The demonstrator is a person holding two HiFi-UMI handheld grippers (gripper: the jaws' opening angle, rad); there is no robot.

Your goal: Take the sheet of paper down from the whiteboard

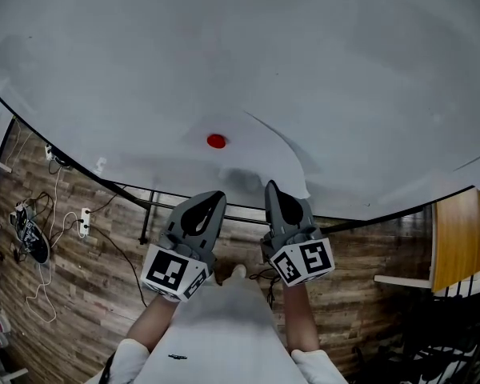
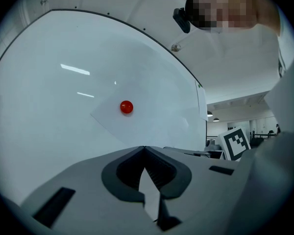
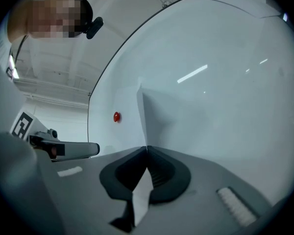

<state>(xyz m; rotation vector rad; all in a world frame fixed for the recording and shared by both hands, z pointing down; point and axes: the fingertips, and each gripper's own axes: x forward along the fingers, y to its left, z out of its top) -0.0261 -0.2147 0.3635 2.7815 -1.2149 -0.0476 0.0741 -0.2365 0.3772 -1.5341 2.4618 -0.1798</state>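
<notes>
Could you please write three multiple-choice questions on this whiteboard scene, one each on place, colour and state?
1. Where is the magnet? A) on the sheet of paper B) on a chair C) on a gripper
2. What colour is it? A) blue B) red C) green
3. The left gripper has its jaws A) wide apart B) round a pen C) together
1 A: it pins the sheet to the whiteboard. 2 B: red in all views. 3 C: the tips meet in its own view.
</notes>
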